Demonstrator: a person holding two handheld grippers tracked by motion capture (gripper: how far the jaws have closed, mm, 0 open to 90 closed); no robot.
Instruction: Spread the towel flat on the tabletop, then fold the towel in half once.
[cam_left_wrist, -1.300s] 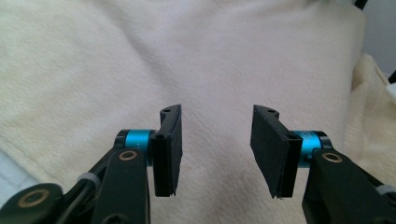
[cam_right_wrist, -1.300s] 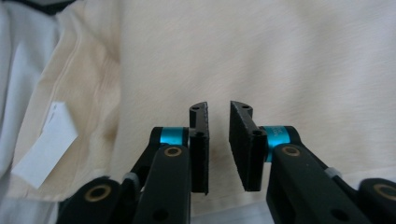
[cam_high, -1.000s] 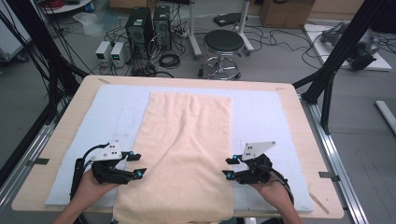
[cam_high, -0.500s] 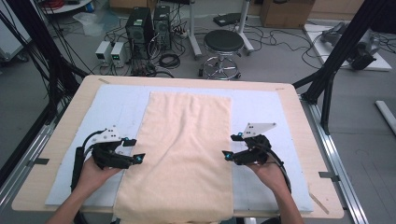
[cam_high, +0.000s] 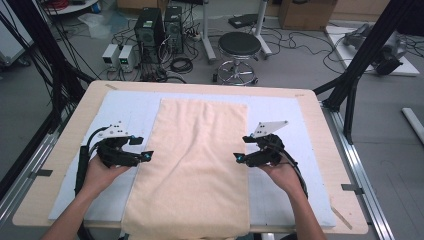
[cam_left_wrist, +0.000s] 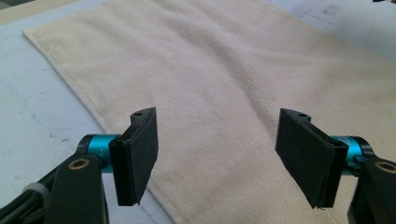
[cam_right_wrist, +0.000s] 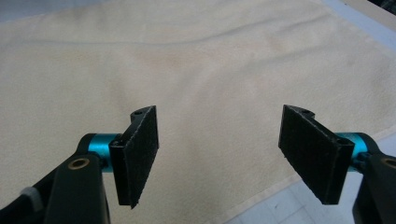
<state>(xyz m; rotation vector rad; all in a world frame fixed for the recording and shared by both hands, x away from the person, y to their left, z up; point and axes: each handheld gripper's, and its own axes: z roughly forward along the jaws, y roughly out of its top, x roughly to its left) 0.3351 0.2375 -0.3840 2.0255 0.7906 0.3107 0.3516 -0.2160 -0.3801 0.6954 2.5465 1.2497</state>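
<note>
A cream towel lies flat and lengthwise down the middle of a pale blue mat, its near end hanging over the table's front edge. My left gripper hovers at the towel's left edge, open, with the towel showing between its wide-apart jaws. At the towel's right edge my right gripper is open too, its jaws spread over the towel. Nothing is held in either one.
The mat rests on a wooden table with metal rails at both sides. Behind the table stand a round stool, computer towers and cables on the floor. Black frame posts rise at the right and left.
Both hands have moved forward along the towel's edges, away from the front of the table, and the grippers have come slightly inward toward the towel. The towel has not moved.
</note>
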